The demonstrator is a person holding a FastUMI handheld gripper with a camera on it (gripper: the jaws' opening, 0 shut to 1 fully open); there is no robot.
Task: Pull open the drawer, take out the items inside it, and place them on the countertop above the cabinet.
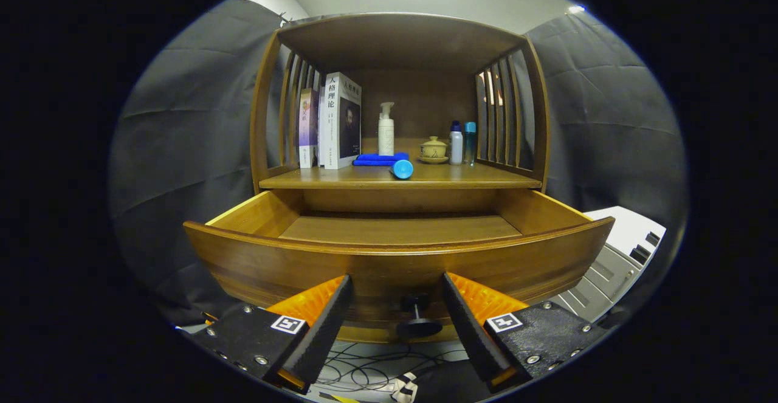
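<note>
- Gripper (396, 303): the jaws stand apart, holding nothing; the drawer knob (418, 318) lies between the fingers, touching neither.
- Drawer (398, 257): pulled out of the wooden cabinet (261, 117); its curved front is just ahead of the fingers; the visible part of its floor is bare, while the strip behind the front panel is hidden.
- Bench (486, 178) above the drawer: carries a blue cylinder (402, 169) lying on its side near the front edge, with a folded blue cloth (377, 159) just behind it.
- Further back: a white pump bottle (386, 129), a small lidded cup on a saucer (434, 149), and two small bottles (462, 143) standing side by side to the right.
- Left side: upright books (338, 120) leaning against the slatted side wall.
- Below the drawer: loose cables (364, 369) on the floor.
</note>
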